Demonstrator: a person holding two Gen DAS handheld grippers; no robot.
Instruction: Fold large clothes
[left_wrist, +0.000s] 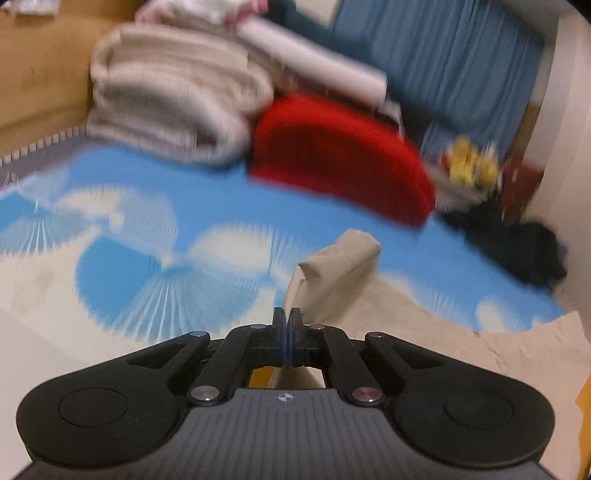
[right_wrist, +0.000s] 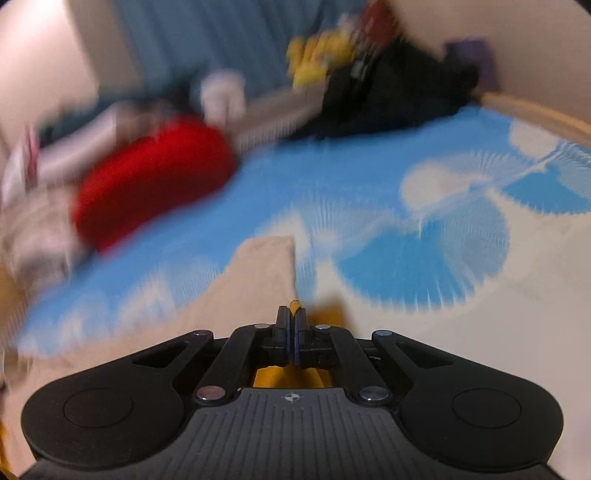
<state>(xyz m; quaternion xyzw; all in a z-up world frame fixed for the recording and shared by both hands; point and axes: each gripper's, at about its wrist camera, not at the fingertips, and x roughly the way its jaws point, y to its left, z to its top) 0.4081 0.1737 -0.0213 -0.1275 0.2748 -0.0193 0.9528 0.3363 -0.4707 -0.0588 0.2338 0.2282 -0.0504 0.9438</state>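
Both views are smeared by motion blur, so the heap of bedding (left_wrist: 177, 92) and the red cushion (left_wrist: 340, 155) at the far side of the blue-and-white sheet (left_wrist: 147, 229) stay vague. The left gripper (left_wrist: 287, 317) is closed, the beige garment (left_wrist: 332, 280) rising just beside its tips; whether cloth is pinched cannot be told. The right gripper (right_wrist: 291, 314) is likewise closed at the garment's edge, which lies crumpled across the near sheet.

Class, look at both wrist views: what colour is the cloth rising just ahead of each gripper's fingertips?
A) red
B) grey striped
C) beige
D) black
C: the beige cloth stands up ahead of the left gripper, and likewise ahead of the right gripper.
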